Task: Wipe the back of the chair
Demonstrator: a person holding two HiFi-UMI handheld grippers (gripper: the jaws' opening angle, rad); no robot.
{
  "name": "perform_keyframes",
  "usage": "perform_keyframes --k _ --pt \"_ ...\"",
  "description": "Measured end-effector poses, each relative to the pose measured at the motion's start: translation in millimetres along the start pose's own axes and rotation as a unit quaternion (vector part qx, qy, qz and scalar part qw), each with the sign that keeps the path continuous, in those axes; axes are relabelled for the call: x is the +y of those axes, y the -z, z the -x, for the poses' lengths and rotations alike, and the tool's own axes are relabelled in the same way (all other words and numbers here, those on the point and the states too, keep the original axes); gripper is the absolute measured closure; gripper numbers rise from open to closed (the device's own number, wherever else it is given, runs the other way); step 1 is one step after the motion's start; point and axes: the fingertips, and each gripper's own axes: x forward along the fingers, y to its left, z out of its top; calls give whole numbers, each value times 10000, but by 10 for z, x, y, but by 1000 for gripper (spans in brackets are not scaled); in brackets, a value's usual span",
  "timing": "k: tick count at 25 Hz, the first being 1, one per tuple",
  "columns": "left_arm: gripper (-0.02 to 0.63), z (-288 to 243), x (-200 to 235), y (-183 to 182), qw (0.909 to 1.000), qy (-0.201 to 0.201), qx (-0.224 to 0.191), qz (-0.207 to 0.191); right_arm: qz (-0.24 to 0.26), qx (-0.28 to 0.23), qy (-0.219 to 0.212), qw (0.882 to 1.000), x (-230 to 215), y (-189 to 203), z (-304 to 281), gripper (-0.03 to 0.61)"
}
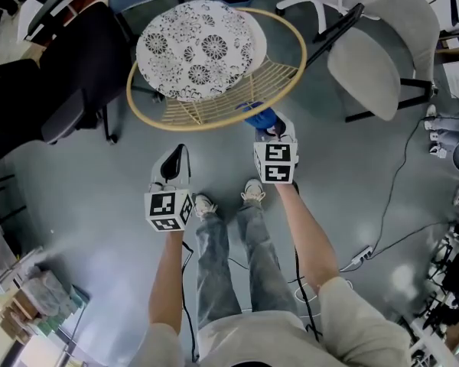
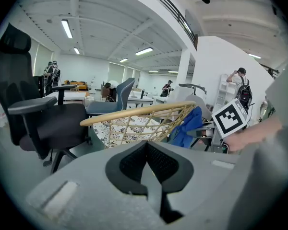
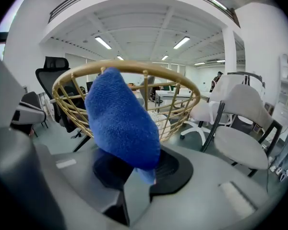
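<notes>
Pinching the blue cloth [image 3: 121, 123] in my right hand-held gripper [image 1: 269, 125], left hand-held gripper [image 1: 174, 161] closed empty, I judge the chair back [image 1: 176, 121] barely wiped.

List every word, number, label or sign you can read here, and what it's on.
None can be read.
Marker cubes on the left gripper and right gripper: black-and-white squares only, no letters.
Blue cloth in the right gripper's jaws: no label shows.

chair [image 1: 208, 107]: golden tan wicker, open lattice
cushion [image 1: 199, 48]: white, dark floral medallions
cloth [image 3: 121, 123]: solid bright blue
office chair [image 1: 76, 67], 10 o'clock: black
shell chair [image 1: 375, 71], 2 o'clock: pale grey, black frame
floor [image 1: 92, 197]: glossy grey
</notes>
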Motion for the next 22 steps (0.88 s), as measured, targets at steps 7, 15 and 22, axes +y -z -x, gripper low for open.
perform_keyframes --k 7,15,22 --pt "609 -14 4 12 10000 -82 13 0 99 107 -28 9999 -27 137 115 495" --pt "609 175 320 84 9995 -297 -19 120 163 275 -465 9984 639 244 42 495" --pt "610 465 897 146 9977 -622 -48 253 283 325 -929 9947 1518 200 -181 495"
